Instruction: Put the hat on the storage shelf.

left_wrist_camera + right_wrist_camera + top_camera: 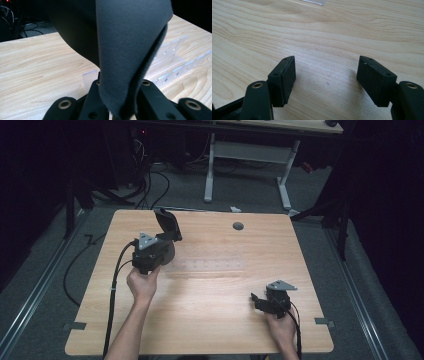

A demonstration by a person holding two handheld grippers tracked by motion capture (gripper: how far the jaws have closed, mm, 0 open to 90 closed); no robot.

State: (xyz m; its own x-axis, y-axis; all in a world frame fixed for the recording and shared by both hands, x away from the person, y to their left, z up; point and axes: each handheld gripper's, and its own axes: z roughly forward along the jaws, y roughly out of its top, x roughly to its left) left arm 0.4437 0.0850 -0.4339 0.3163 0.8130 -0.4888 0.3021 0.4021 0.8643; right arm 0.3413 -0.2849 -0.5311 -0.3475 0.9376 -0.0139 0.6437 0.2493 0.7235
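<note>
Left tool (159, 241) clenched on a dark grey cloth (168, 224), held above the counter's (210, 320) left-rear part. Cloth pokes up past the jaws as a folded flap, tilted toward the far edge.

In the left gripper view: cloth (130, 50) pinched between the two black jaws, rising from the pinch and widening upward. Matte, fine-knit surface, felt-like. Folded double: two layers meet along a seam-like edge running down the right side to the pinch. Lit face mid grey, shaded face left of it near black. No print, tag, logo or stitching readable on it.

Left hand (142, 285) grips the tool body from behind; black cable (114, 285) trails back along the forearm. Grey three-cornered plate on top of the tool.

Clear plastic strip (207, 266) lies flat on the counter, just right of the left tool, roughly mid-counter. Looks like a ruler: regular pale marks along it, too small and blurred to read. Same strip (175, 67) behind the cloth in the left gripper view, marks still illegible.

Right tool (270, 302) released, jaws wide apart, nothing between them, low over bare wood near the counter's right-front part, well apart from the cloth. Right hand (281, 327) behind it. Black pads (288, 75) face each other across wood grain.

Round dark grommet (238, 226) in the counter near the far edge. No brand or writing legible anywhere.
</note>
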